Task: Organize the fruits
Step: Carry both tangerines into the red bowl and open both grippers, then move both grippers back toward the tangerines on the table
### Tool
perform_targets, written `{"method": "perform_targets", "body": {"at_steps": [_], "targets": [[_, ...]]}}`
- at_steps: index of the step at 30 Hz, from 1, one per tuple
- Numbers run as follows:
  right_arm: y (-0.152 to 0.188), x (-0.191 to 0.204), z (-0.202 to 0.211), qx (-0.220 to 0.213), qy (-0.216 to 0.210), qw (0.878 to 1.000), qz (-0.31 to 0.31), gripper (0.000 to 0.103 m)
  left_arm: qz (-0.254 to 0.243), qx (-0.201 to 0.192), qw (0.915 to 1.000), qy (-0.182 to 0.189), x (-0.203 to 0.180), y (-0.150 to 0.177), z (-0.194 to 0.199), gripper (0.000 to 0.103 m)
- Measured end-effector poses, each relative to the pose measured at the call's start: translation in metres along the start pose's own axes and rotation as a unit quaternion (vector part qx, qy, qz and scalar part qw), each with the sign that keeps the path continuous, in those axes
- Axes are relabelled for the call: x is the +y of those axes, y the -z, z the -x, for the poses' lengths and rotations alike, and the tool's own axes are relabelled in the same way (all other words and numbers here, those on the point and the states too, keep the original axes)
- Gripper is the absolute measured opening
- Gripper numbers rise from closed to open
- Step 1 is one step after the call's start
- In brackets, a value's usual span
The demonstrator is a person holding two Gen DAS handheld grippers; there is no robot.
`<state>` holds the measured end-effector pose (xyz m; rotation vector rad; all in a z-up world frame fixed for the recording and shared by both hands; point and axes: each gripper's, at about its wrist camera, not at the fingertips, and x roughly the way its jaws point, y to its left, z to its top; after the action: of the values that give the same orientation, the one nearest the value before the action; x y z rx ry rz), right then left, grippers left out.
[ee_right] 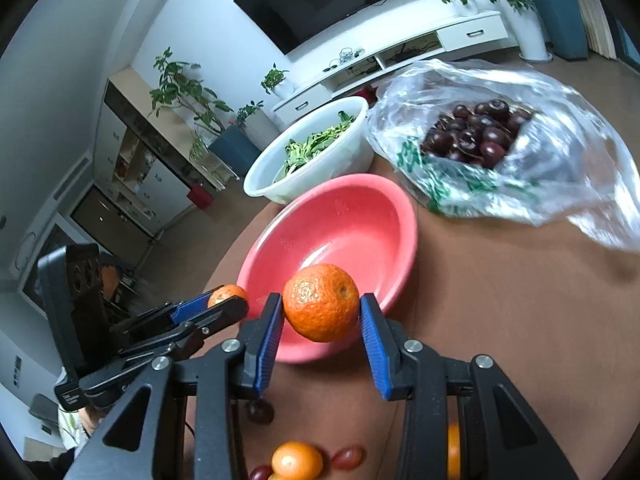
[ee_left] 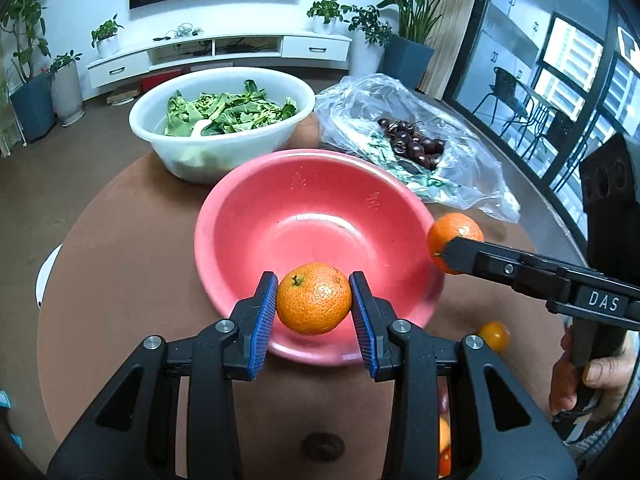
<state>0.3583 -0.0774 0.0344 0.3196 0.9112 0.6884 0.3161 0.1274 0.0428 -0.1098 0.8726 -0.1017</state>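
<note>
Over the near rim of the pink bowl (ee_left: pixel 312 216), my left gripper (ee_left: pixel 314 300) clamps one orange (ee_left: pixel 314 298) between its blue pads. My right gripper (ee_right: pixel 322 308) grips a second orange (ee_right: pixel 322 302) the same way, just beside the bowl's right edge. Beyond the bowl sit a white basin of greens (ee_left: pixel 222 120) and a plastic bag of cherries (ee_left: pixel 416 144).

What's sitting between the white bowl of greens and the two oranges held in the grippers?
The empty pink bowl. In the left wrist view it lies between the white bowl and the oranges; the right wrist view agrees.
</note>
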Motion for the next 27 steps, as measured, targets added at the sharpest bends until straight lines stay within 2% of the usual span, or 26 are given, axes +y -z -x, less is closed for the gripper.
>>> {"method": "perform_targets", "body": {"at_steps": [10, 15, 19, 20, 23, 24, 27], "targets": [[-0.016, 0.005, -0.045, 0.028, 0.056, 0.997, 0.039, 0.043, -0.043, 0.013, 0.9984, -0.034, -0.005, 0.001, -0.034, 0.035], [-0.016, 0.007, -0.05, 0.028, 0.075, 0.995, 0.058, 0.043, -0.052, 0.019, 0.9975, -0.044, -0.004, 0.006, -0.044, 0.036], [-0.015, 0.007, -0.048, 0.024, 0.075, 0.995, 0.062, 0.049, -0.061, 0.017, 0.9966, -0.052, -0.006, 0.008, -0.047, 0.036], [-0.015, 0.008, -0.048, 0.024, 0.078, 0.995, 0.064, 0.05, -0.063, 0.017, 0.9963, -0.057, -0.006, 0.008, -0.048, 0.038], [-0.015, 0.01, -0.046, 0.018, 0.079, 0.994, 0.07, 0.052, -0.067, -0.005, 0.9959, -0.061, -0.007, 0.008, -0.041, 0.06], [-0.015, 0.011, -0.046, 0.017, 0.077, 0.994, 0.069, 0.052, -0.068, -0.012, 0.9956, -0.062, -0.008, 0.008, -0.038, 0.064], [-0.014, 0.013, -0.041, 0.012, 0.074, 0.995, 0.068, 0.053, -0.072, -0.024, 0.9951, -0.062, -0.01, 0.006, -0.032, 0.064]]}}
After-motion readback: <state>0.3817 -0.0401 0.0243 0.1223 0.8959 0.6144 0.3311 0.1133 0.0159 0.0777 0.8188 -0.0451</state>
